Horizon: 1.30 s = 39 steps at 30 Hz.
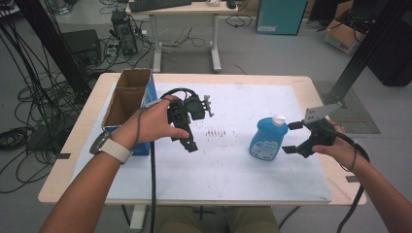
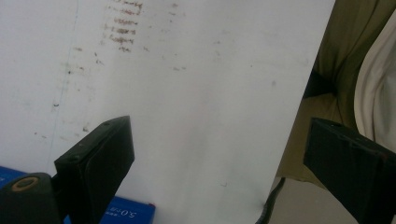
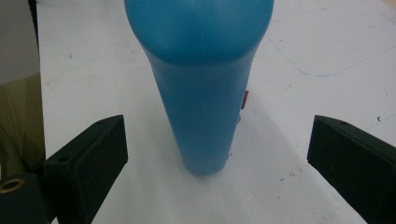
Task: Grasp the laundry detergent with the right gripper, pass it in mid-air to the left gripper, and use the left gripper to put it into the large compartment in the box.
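A blue bottle (image 1: 266, 139) with a white cap is standing upright on the white tabletop (image 1: 228, 165), at about four o'clock from the middle of the sheet in the high view. The right gripper (image 1: 291, 137) is sitting just beside the bottle at its three o'clock, held in the person's right hand (image 1: 340, 145), with its jaws spread wide and pointing at the bottle. In the right gripper view the bottle (image 3: 201, 88) is rising between the two black jaws but farther off, and neither jaw is touching it; bare tabletop (image 3: 299, 51) is showing on both sides of it. At about nine o'clock from the bottle, well apart from it, the left hand (image 1: 153, 124) is holding the left gripper (image 1: 190, 141) over the sheet, tilted toward the person's side. In the left gripper view its jaws are also standing wide with nothing between them, above the tabletop (image 2: 196, 93) that is bearing faint brown smudges (image 2: 122, 28). An open cardboard box (image 1: 127, 97) with blue sides is standing at the tabletop's nine o'clock edge, just behind the left wrist, which is wearing a watch with a pale strap (image 1: 114, 148).
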{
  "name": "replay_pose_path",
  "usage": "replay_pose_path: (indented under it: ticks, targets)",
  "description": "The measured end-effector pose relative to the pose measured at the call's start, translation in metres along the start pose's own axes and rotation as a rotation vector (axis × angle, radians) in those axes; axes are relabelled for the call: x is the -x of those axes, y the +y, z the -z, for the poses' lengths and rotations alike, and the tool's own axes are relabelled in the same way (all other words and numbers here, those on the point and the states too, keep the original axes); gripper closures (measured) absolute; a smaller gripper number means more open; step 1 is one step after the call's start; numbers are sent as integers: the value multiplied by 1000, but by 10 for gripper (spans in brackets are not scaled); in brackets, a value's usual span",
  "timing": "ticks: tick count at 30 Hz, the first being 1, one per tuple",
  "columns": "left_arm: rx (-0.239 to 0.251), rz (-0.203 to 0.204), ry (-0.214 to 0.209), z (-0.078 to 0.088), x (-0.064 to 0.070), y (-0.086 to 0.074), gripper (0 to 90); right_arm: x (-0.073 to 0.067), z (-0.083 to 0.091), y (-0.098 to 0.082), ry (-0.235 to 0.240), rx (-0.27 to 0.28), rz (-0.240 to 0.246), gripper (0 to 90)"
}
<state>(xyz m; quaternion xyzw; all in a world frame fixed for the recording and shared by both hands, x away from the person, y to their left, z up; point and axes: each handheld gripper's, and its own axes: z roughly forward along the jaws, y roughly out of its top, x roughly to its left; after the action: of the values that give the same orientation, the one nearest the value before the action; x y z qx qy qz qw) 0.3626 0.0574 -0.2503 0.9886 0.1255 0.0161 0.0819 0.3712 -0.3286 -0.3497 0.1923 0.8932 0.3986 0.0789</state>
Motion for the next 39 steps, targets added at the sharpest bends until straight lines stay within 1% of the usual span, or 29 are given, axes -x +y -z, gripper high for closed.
replay_pose_path:
  ticks: [2, 3, 4, 5, 6, 7, 8, 9, 11, 12, 13, 15, 17, 18, 19, 20, 24, 27, 28, 30, 31, 32, 33, 34, 35, 36, 37, 38, 39]
  targets:
    - [9, 14, -3, 0, 0, 0, 91, 0, 0, 0, 0, 1, 0, 47]
    - [-2, -1, -2, 0, -1, 0, 91, 0, 0, 0, -1, 1, -2, 47]
    - [8, 12, -3, 0, 0, -1, 91, 0, 0, 0, -1, 2, -3, 47]
    - [-4, -3, -2, 0, -1, -1, 91, 0, 0, 0, -1, 2, -1, 47]
    - [11, 16, -5, -1, 0, -1, 91, 0, 0, 0, -1, 2, 0, 47]
    - [11, 15, -4, -1, 0, -1, 91, 0, 0, 0, -1, 2, 0, 47]
    - [0, 1, -3, 0, -1, -1, 91, 0, 0, 0, -2, 0, 0, 47]
    - [5, 14, -10, 0, 0, -1, 91, 0, 0, 0, -2, 0, -4, 47]
    - [9, 14, -7, -1, 0, -1, 91, 0, 0, 0, -2, 1, -4, 48]
    - [22, 34, -9, -1, 1, -1, 91, 0, 0, 0, -2, 1, -4, 48]
    - [57, 74, -11, -4, 4, -1, 91, 0, 0, 0, -2, 0, -3, 48]
    - [48, 70, -16, -3, 3, -1, 91, 0, 0, 0, -3, 1, -2, 48]
    - [52, 82, -21, -4, 4, -1, 91, 1, 1, 0, -3, 4, 0, 48]
    - [53, 82, -22, -4, 4, -1, 91, 1, 1, 0, -2, 4, -3, 48]
    - [-1, 8, -10, -1, -1, -1, 91, 1, 1, 0, -3, 3, -3, 48]
    - [10, 17, -7, -1, -1, -1, 91, 1, 0, 0, -2, 2, -3, 48]
    - [7, 16, -11, -1, -1, -1, 91, 1, 0, 0, -3, 0, -3, 49]
    - [13, 19, -4, -1, -1, -2, 91, 1, 0, 0, -4, 0, -5, 50]
    - [0, 5, -7, -1, -2, -1, 91, 1, 0, 0, -4, 1, -3, 50]
    - [6, 16, -9, -1, -1, -2, 91, 1, 0, 0, -4, 0, -4, 51]
    - [-5, 1, -7, 0, -2, -1, 91, 1, 0, 0, -4, 1, -3, 50]
    - [9, 18, -8, -1, -1, -2, 91, 1, 0, 0, -4, 1, -4, 51]
    - [1, 4, -3, -1, -2, -2, 91, 1, 0, 0, -4, 1, -4, 51]
    - [-1, 3, -4, -1, -2, -2, 91, 1, 0, 0, -4, 1, -4, 50]
    - [8, 19, -12, -1, -1, -2, 91, 0, 0, 0, -3, 1, -4, 50]
    - [5, 13, -9, -1, -2, -2, 91, 0, 0, -1, -4, 1, -4, 51]
    - [10, 19, -7, -2, -1, -2, 91, 0, 0, -1, -5, -1, -7, 51]
    - [-2, 3, -5, -1, -2, -2, 91, 0, 0, -1, -4, 0, -6, 51]
    - [50, 71, -14, -5, 2, -2, 91, 0, 0, -1, -4, 0, -7, 51]
